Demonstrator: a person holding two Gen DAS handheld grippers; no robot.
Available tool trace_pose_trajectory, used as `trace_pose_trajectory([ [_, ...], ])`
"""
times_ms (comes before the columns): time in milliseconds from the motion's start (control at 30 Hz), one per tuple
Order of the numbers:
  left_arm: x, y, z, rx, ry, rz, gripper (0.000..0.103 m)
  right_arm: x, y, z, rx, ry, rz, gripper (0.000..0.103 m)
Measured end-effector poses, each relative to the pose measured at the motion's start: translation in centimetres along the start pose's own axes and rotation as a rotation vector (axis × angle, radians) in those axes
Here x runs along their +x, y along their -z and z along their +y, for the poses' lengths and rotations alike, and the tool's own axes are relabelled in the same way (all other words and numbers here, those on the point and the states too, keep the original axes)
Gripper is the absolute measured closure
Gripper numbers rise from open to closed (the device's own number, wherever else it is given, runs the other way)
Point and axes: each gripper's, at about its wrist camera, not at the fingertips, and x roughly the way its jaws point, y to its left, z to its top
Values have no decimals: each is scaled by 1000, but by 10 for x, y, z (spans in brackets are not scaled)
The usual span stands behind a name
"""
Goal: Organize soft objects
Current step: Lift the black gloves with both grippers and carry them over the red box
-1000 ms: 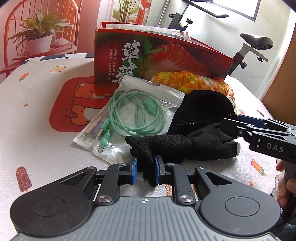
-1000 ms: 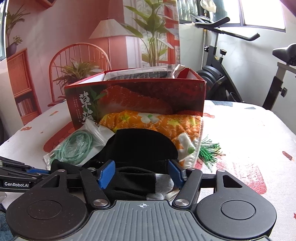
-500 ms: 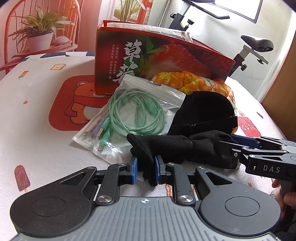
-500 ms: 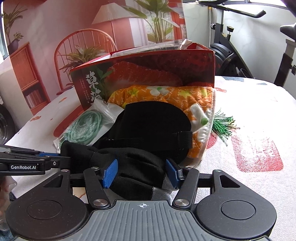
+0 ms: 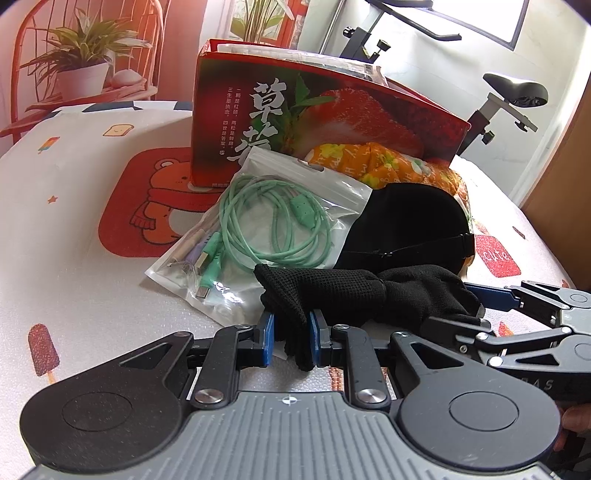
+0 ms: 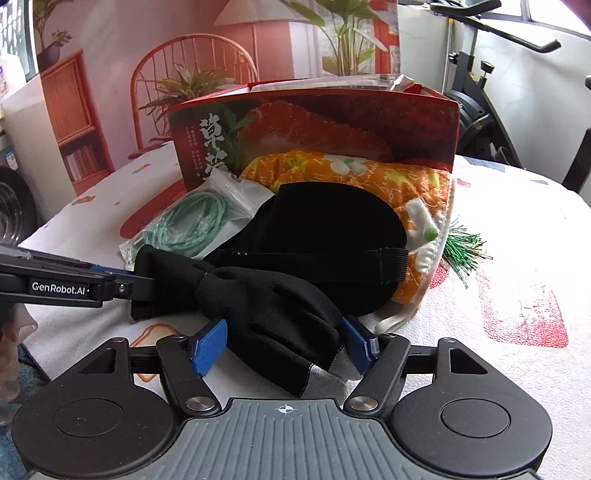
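my left tool (image 5: pixel 290 334) clamped narrow on black glove (image 5: pixel 354 291) cuff, my right tool (image 6: pixel 284 343) jaws opening around its finger end, glove on worktop (image 5: pixel 92 295) before red box (image 5: pixel 314 118), beside cable bag (image 5: pixel 258 225)

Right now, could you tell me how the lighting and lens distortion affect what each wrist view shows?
Left wrist view: the window top right is blown out, fisheye bends the red box, and the black glove loses detail. Right wrist view: a reddish cast tints the backdrop, and the black cap reads as flat shadow.
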Motion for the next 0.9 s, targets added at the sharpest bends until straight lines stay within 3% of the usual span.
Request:
trace_pose_trajectory([
  [167, 0, 0, 0, 2, -1, -1, 82, 3, 2, 5, -48, 25, -3, 39],
  [500, -3, 1, -4, 25, -5, 8, 83, -2, 1, 0, -37, -2, -1, 81],
  [633, -9, 1, -5, 28, -8, -9, 84, -8, -1, 2, -37, -15, -27, 84],
  [900, -37, -14, -11, 60, -6, -132, 84, -33, -16, 3, -37, -24, -151, 84],
])
